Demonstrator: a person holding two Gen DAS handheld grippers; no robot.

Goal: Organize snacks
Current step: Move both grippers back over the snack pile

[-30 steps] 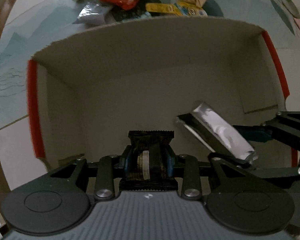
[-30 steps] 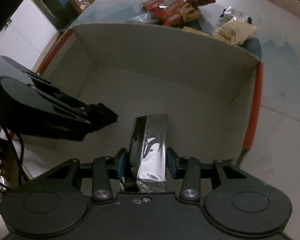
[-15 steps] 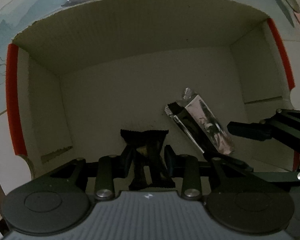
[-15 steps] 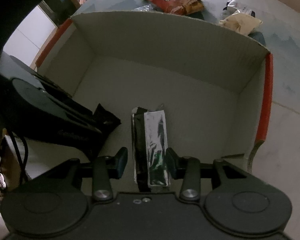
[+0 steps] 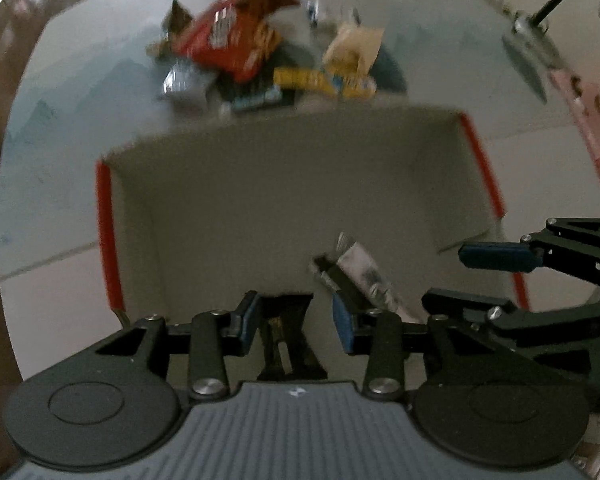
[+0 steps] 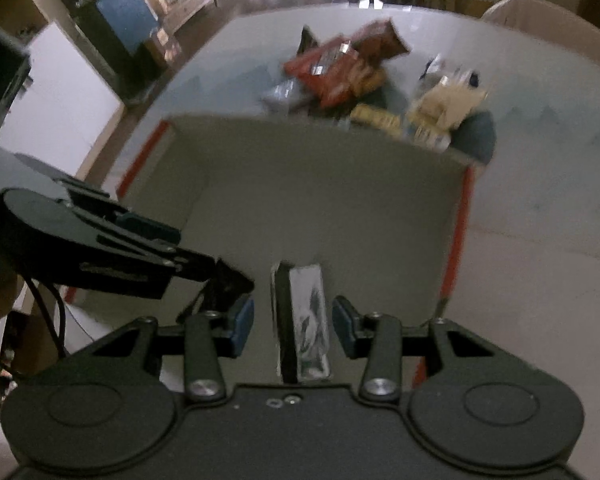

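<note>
one box [image 5: 292, 184], two packets inside (one black [image 5: 288, 336], one silver [image 5: 364, 272]).

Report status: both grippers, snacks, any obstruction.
Left gripper opening, black packet loose in box. Right gripper opening, silver bar lying free. Snack pile waits behind box, nothing blocking.

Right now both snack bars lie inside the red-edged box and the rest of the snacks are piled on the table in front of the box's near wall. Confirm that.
Wrong on one point: the snack pile lies beyond the box's far wall, not the near one, as the right wrist view shows. The black bar and the silver bar do lie inside the box.
</note>
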